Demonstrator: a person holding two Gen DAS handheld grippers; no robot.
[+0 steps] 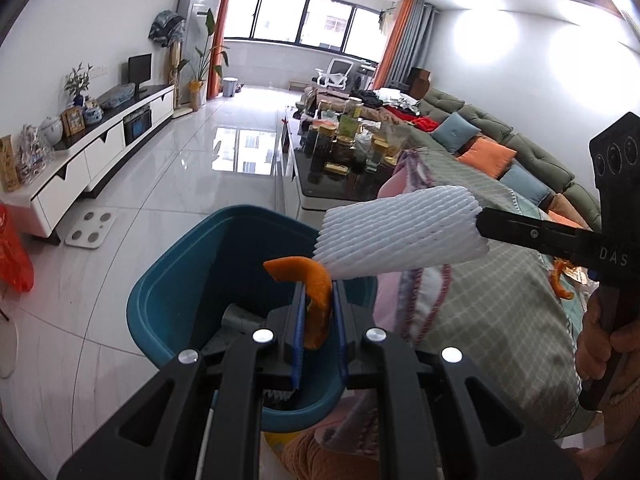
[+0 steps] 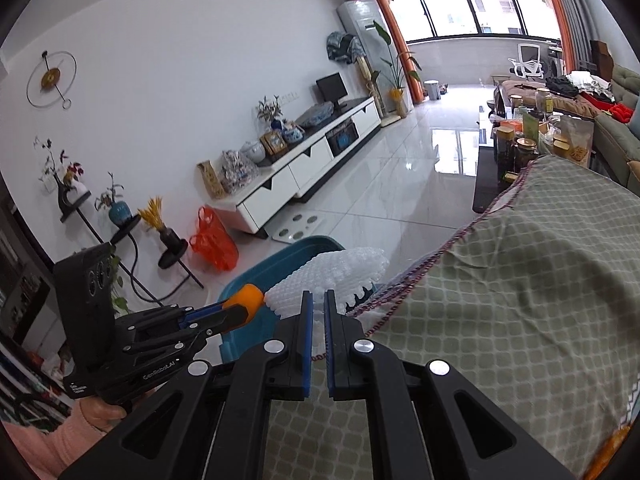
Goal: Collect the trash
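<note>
My left gripper (image 1: 319, 286) is shut on a curled orange peel (image 1: 316, 296) and holds it above the teal bin (image 1: 160, 300) on the floor. The peel also shows in the right wrist view (image 2: 246, 300). My right gripper (image 2: 318, 294) is shut on a white foam fruit net (image 2: 332, 276), which hangs over the bin's rim (image 2: 288, 256). In the left wrist view the foam net (image 1: 400, 232) reaches in from the right, just above the peel, held by the right gripper (image 1: 480, 220).
A green checked cloth (image 2: 520, 300) covers the surface to my right, with another orange peel (image 1: 558, 280) on it. A cluttered coffee table (image 1: 344, 148), sofa (image 1: 500, 140), TV cabinet (image 1: 100, 148), floor scale (image 1: 92, 228) and red bag (image 2: 212, 240) surround the tiled floor.
</note>
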